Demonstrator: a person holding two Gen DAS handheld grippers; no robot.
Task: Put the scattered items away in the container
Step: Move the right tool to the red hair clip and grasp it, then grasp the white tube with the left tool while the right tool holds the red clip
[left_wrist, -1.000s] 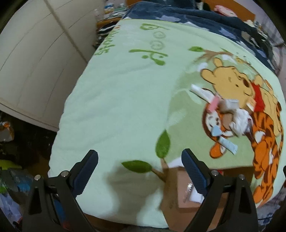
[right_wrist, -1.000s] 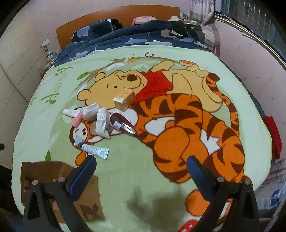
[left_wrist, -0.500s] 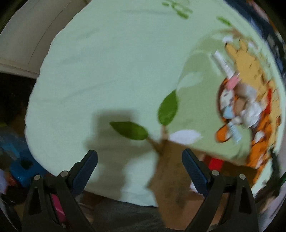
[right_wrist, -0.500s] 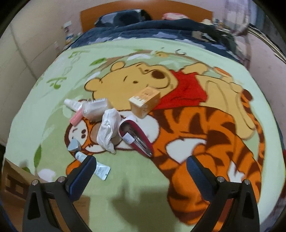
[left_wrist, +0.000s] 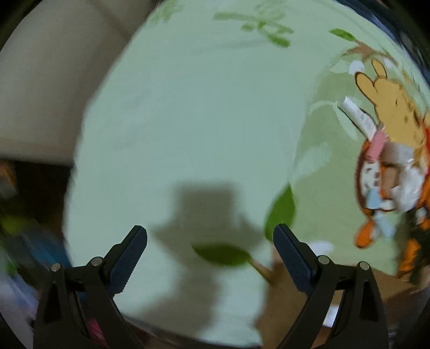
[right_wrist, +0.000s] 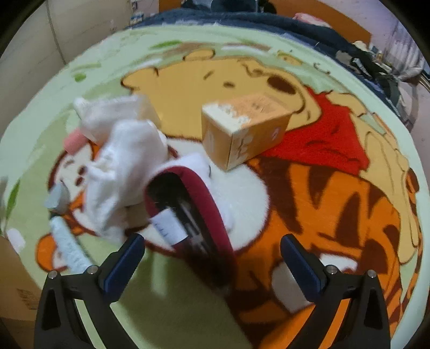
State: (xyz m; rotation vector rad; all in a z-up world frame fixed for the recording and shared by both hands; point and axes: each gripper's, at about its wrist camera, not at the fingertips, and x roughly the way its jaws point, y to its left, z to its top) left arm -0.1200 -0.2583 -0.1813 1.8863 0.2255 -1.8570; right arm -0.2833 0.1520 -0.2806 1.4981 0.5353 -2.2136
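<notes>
On a cartoon-print blanket [right_wrist: 336, 188] lies a small heap. It holds an orange carton [right_wrist: 242, 128], a crumpled white cloth [right_wrist: 121, 161], a dark-red pouch [right_wrist: 188, 209], a pale tube [right_wrist: 71, 248], a small grey piece [right_wrist: 57, 200] and a pink-capped item [right_wrist: 74, 141]. My right gripper [right_wrist: 212, 252] hangs open just short of the pouch, nothing between its fingers. My left gripper [left_wrist: 209, 251] is open over plain green blanket [left_wrist: 201, 120]. The heap [left_wrist: 387, 166] sits far to its right. A brown cardboard box [left_wrist: 285, 306] shows at the lower right of the left wrist view.
The box's corner [right_wrist: 13, 284] also appears at the right wrist view's lower left. Cream cupboard doors [left_wrist: 48, 88] stand left of the bed, with blurred clutter [left_wrist: 24, 241] on the floor below. A dark quilt [right_wrist: 242, 24] and wooden headboard [right_wrist: 349, 21] lie beyond the blanket.
My right gripper has moved forward and down, close to the heap, which now fills its view. My left gripper swung about over the blanket's near-left part and stays empty.
</notes>
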